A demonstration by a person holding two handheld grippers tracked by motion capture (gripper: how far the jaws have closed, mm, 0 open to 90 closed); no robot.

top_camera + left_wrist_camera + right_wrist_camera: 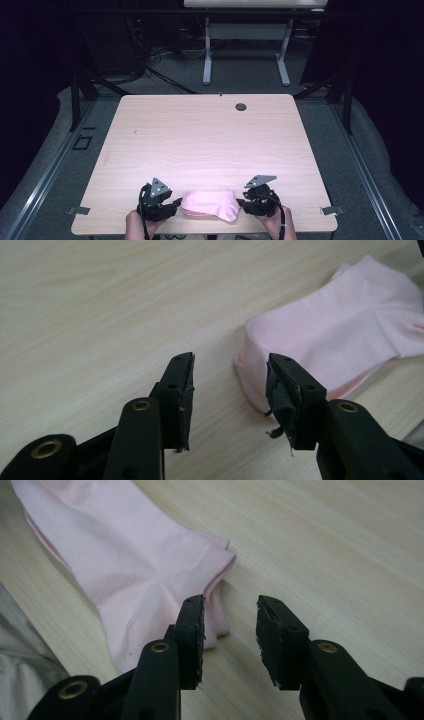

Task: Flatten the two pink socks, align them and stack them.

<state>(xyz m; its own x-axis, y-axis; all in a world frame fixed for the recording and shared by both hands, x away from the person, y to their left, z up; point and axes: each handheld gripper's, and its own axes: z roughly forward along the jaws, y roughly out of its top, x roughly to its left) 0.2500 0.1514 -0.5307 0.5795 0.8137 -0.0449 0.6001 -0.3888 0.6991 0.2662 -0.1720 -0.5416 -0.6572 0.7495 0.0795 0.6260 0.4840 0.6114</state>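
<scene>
1. Your left gripper (176, 204) and right gripper (241, 203) sit at the near edge of the wooden bench (200, 135), one at each end of a pink sock (210, 204).
2. The pink sock lies flat and folded near the bench's front edge, between the two grippers, its length running across from left to right.
3. In the left gripper view, your left gripper (230, 375) has its fingers (181, 385) spread apart with bare bench between them; nothing is grasped. The sock's rounded end (320, 340) lies just beside the right-hand finger, partly behind it.
4. In the right gripper view, your right gripper (230, 615) likewise has its fingers (272, 635) released, bare wood showing in the gap. The sock's (135, 570) layered edge lies just beside the left-hand finger and partly behind it; whether it touches that finger cannot be told.
5. In the high view, your hands (137, 225) come in from the bottom edge, each holding a gripper with a grey three-cornered plate (159, 187) on top.
6. A small dark round hole (241, 106) sits near the bench's far edge, well apart from the sock.
</scene>
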